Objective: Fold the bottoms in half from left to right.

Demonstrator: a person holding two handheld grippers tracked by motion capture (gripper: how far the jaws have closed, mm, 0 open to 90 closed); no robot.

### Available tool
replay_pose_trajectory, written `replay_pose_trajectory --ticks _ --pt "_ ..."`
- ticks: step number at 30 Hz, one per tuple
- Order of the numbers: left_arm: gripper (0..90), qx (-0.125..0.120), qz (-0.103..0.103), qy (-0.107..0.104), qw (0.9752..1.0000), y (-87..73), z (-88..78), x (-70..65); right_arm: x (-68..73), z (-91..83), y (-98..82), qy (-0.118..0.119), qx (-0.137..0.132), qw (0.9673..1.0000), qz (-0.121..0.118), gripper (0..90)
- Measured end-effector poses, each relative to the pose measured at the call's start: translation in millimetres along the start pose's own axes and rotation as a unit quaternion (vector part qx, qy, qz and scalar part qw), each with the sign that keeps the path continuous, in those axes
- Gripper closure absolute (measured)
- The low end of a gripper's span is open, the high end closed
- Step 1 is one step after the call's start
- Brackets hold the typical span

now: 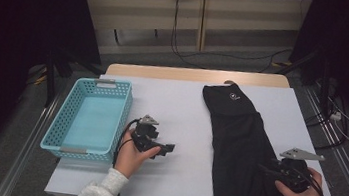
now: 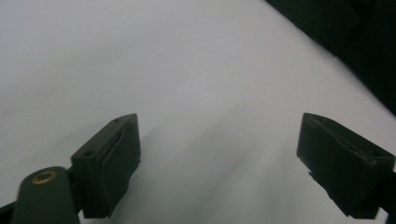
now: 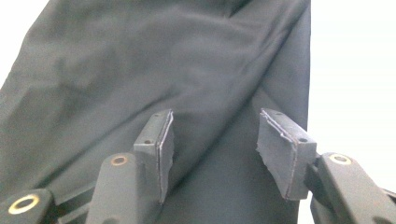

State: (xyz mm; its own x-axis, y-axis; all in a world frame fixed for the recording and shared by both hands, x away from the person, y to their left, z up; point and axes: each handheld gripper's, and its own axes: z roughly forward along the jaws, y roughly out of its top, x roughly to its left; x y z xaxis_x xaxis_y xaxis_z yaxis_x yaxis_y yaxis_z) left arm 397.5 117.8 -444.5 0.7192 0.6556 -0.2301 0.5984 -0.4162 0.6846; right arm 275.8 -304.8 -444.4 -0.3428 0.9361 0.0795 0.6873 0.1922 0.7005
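Note:
A black garment (image 1: pixel 237 146) with a small white logo near its far end lies lengthwise on the right half of the white table cover (image 1: pixel 172 102). My right gripper (image 1: pixel 265 170) hovers low over the garment's near right part, held in a hand. In the right gripper view its jaws (image 3: pixel 215 149) stand partly apart above the folded black cloth (image 3: pixel 140 70), and nothing is pinched between the pads. My left gripper (image 1: pixel 166 150) rests in the other hand over bare white cover, left of the garment. Its jaws (image 2: pixel 219 163) are wide open and empty, with the garment's edge (image 2: pixel 364 42) at the upper right.
A light blue perforated basket (image 1: pixel 57 136) stands empty at the table's left edge, close to my left hand. Bare white cover lies between basket and garment. Beyond the table's far edge are cables on the floor and dark stands on both sides.

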Motion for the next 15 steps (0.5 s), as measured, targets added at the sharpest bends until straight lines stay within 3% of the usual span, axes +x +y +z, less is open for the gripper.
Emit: replay_pose_trajectory --ticks 4,15 --pt "11.7 -0.004 -0.010 -0.001 0.9999 0.8 -1.3 2.0 2.7 -0.5 -5.2 -0.001 0.007 1.0000 -0.003 47.1" --pt "10.9 -0.008 -0.006 -0.010 0.9999 0.5 -4.9 4.2 10.5 7.0 -2.8 0.005 0.009 0.9999 -0.004 48.3"
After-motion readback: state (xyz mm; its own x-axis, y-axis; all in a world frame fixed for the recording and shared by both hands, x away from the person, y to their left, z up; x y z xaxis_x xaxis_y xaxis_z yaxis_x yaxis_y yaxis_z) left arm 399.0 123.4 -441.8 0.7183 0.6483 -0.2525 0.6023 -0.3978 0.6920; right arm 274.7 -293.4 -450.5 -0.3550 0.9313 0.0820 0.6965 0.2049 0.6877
